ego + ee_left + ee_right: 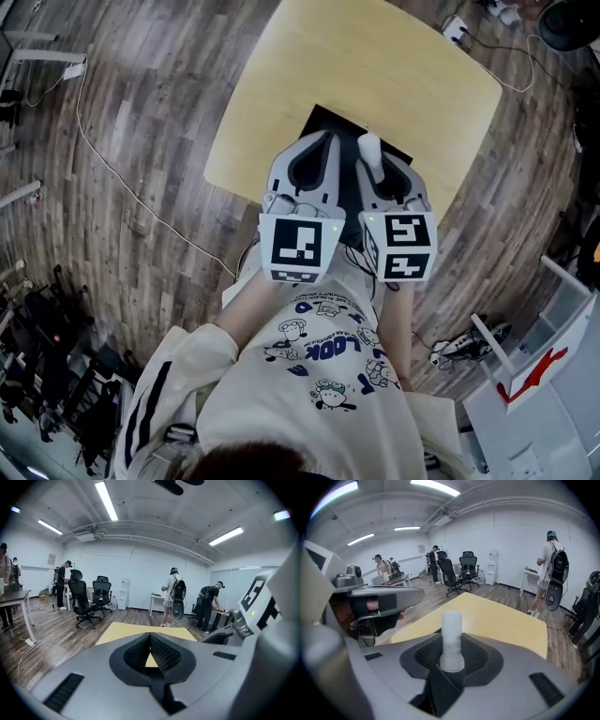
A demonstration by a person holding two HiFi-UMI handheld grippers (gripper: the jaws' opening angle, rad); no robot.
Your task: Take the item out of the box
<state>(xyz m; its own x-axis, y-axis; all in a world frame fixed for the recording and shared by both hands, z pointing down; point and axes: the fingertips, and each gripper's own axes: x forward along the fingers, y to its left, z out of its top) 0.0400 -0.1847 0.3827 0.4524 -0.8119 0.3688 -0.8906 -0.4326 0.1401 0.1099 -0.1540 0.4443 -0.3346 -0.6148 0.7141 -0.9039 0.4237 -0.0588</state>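
This is a big room with a brown wood floor (141, 122), long lights on the ceiling and a yellow table (356, 66) in the middle.

The right claw (451, 660) is clenched on a white tube (451, 632). The two dark pads squeeze the tube from both sides. The tube stands up between them, and its top end sticks out past the claw tips. Seen from the head view, the tube is up in the air over a black box (323, 117). The tube is not inside the box.

The left claw (151, 651) is right beside the right one. Its jaws are pressed together and there is nothing between them. Each claw has a cube with black and white squares on its back end, near the person's chest.

The black box lies flat on the table, close to the edge nearest the person. The claws hide most of it.

The person wears a cream shirt (319, 375) with little cartoon pictures. A white cable (112, 169) runs across the floor. Farther back there are black office chairs (84, 604) and some people standing at desks.
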